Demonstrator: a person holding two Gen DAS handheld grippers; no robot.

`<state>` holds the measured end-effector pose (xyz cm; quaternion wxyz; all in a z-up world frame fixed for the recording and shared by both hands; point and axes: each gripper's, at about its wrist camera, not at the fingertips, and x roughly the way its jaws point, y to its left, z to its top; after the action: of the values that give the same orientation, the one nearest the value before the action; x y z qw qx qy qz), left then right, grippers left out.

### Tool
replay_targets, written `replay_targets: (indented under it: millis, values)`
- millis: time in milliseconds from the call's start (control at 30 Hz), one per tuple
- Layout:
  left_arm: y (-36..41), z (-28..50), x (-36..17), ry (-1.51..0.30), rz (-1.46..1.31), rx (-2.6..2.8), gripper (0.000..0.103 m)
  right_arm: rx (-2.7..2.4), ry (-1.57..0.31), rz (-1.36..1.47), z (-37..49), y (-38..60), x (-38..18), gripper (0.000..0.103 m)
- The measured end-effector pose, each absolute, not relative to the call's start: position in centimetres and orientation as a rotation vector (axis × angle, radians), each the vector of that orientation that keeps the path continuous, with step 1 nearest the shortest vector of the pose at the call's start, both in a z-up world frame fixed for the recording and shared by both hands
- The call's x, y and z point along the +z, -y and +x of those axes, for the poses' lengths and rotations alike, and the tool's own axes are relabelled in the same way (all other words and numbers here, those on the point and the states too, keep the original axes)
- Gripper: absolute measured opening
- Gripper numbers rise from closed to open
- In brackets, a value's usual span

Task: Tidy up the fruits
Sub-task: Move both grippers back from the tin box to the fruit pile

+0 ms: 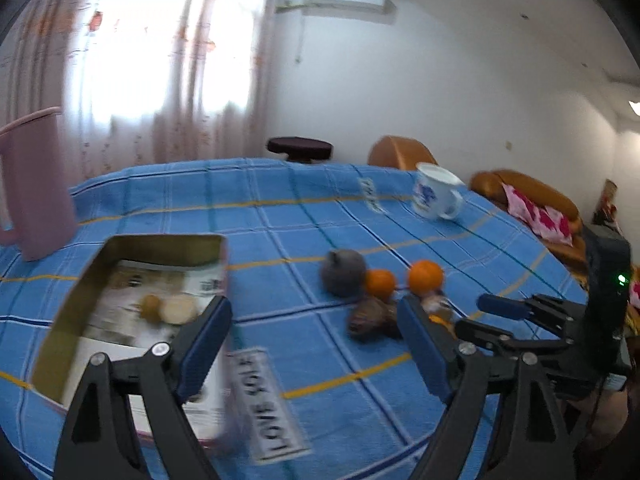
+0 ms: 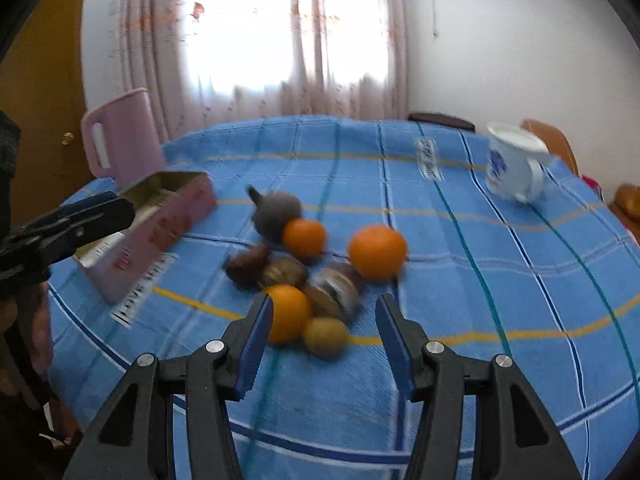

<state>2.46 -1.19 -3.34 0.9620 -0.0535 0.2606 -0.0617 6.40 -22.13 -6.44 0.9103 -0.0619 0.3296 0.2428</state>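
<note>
From my left wrist view, a pale pink plastic jug (image 1: 38,184) stands at the far left edge, and below it, lower left, sits the open rectangular tin box (image 1: 132,312) with gold inner walls and printed paper lining, a small tan fruit (image 1: 151,307) and a pale round fruit (image 1: 178,309) lying inside. My left gripper (image 1: 316,344) hangs over the blue checked tablecloth (image 1: 280,216) with its blue-padded jaws spread wide and nothing between them; its left finger overlaps the tin's near corner in the frame. Centre right lies the fruit heap: a grey fuzzy round fruit (image 1: 344,273), two oranges (image 1: 380,283) and dark brown fruits (image 1: 370,318), blurred. A white mug with blue print (image 1: 436,196) stands upper right, and my right gripper (image 1: 508,308) shows at the right edge. In my right wrist view, the tin sits at middle left, the heap in the centre: a large orange (image 2: 377,251) apart on the right, another orange (image 2: 289,312) touching my left finger's edge in the picture, and an olive-brown fruit (image 2: 326,336) just beyond the gap. There my right claw's jaws stand partly apart, gripping nothing.
</note>
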Motion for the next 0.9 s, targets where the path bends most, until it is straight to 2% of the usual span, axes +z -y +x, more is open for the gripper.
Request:
replay_targets:
  millis: [100, 167, 367, 500, 667, 700, 900]
  values:
    - [2.9, 3.0, -4.0, -0.557, -0.082, -0.149, 0.087, 0.519, -0.707, -0.132, 6.8, 22.2, -7.1, 0.054]
    - [3.7, 3.5, -4.4, -0.573, -0.074, -0.159, 0.087, 0.531, -0.720, -0.136, 6.8, 22.0, -7.5, 0.049]
    - [5.3, 4.0, -5.2, -0.610, -0.053, -0.186, 0.087, 0.561, -0.761, -0.113, 7.5, 22.3, -7.8, 0.048]
    - [5.6, 3.9, -5.2, -0.611, -0.046, -0.191, 0.087, 0.577, -0.773, -0.091, 7.5, 22.8, -8.0, 0.038]
    - [5.9, 4.0, -5.4, -0.618, -0.039, -0.198, 0.087, 0.611, -0.797, -0.128, 7.8, 21.8, -8.2, 0.037]
    - [5.9, 4.0, -5.5, -0.621, -0.040, -0.201, 0.087, 0.621, -0.796, -0.127, 7.9, 21.8, -8.2, 0.029]
    - [6.7, 4.5, -5.7, -0.633, -0.018, -0.209, 0.087, 0.581, -0.713, -0.148, 6.8, 22.0, -7.6, 0.029]
